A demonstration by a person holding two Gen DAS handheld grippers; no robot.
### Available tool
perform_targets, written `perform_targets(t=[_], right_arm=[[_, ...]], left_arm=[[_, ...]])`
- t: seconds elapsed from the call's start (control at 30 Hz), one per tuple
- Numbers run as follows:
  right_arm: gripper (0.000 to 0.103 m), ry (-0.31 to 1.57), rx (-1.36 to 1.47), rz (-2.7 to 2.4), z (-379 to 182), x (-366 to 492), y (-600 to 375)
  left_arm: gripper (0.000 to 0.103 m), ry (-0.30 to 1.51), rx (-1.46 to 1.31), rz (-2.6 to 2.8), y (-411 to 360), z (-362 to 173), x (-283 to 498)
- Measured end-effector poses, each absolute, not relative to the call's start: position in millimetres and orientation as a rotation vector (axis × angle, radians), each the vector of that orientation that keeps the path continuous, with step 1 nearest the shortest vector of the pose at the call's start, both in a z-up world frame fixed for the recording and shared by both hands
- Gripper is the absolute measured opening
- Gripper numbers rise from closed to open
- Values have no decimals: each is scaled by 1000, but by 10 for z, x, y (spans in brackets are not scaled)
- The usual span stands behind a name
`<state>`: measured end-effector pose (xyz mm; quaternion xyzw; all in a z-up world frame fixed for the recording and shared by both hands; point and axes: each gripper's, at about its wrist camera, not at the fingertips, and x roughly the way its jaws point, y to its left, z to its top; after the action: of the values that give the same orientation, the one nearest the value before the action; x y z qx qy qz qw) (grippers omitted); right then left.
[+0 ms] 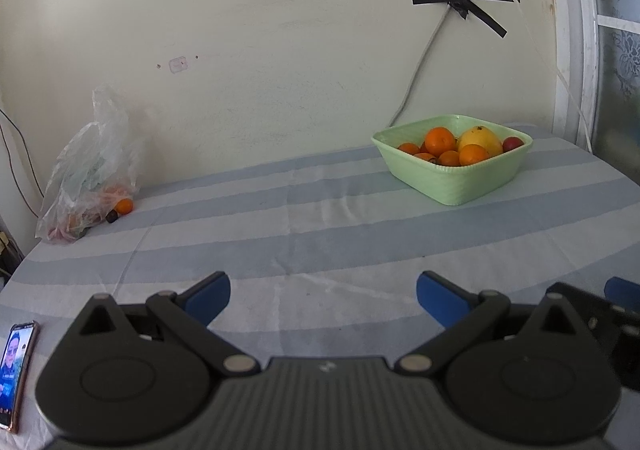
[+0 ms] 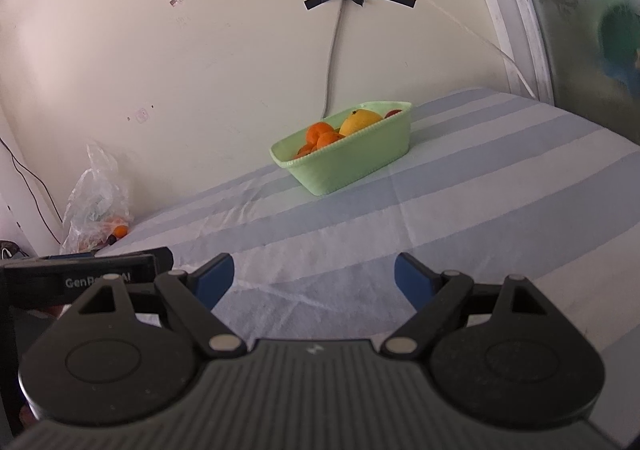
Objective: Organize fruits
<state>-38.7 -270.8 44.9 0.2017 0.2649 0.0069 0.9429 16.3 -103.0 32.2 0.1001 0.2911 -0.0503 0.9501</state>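
A pale green basket (image 1: 456, 180) (image 2: 352, 166) stands far back on the striped cloth, holding several oranges (image 1: 439, 141), a large yellow fruit (image 1: 480, 138) (image 2: 360, 121) and a small red fruit (image 1: 512, 143). At the back left a clear plastic bag (image 1: 90, 170) (image 2: 98, 206) leans on the wall, with one orange (image 1: 123, 206) (image 2: 120, 231) at its mouth. My left gripper (image 1: 323, 300) is open over bare cloth, well short of both. My right gripper (image 2: 314, 278) is open too, with nothing between its blue pads.
A phone (image 1: 16, 370) with a lit screen lies at the near left edge. The striped cloth (image 1: 320, 226) covers the table up to the wall. A cable (image 1: 420, 66) hangs down the wall behind the basket. A window frame (image 2: 516, 18) borders the right side.
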Motion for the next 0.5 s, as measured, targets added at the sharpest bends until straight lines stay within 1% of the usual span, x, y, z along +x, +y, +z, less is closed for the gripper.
perform_targets(t=[0.5], right_arm=[[89, 536, 424, -1, 403, -357, -2849]], left_arm=[[103, 630, 179, -163, -1193, 312, 297]])
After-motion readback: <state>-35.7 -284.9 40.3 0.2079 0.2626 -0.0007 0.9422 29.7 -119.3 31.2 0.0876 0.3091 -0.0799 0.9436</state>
